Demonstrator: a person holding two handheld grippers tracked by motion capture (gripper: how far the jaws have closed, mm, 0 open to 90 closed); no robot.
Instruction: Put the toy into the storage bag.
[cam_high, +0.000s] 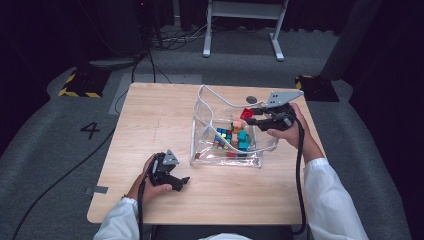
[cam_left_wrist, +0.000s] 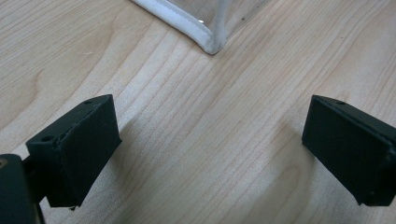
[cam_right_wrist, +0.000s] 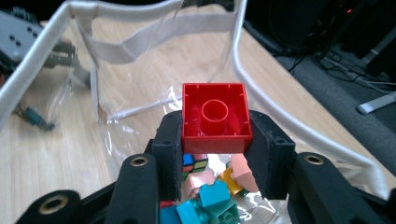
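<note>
My right gripper (cam_right_wrist: 215, 140) clamps the red block (cam_right_wrist: 215, 116) by its flat sides above the clear bag (cam_high: 200, 130); it's light, rigid, slick plastic, so I keep the squeeze square.

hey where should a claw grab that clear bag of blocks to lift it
Take the clear bag by its white handle loop, coming from above: the loop stands up free at the far end, while the soft plastic walls sag. The left claw is open and free.

Black "4" on the grey floor (cam_high: 60, 145), table's left
</note>
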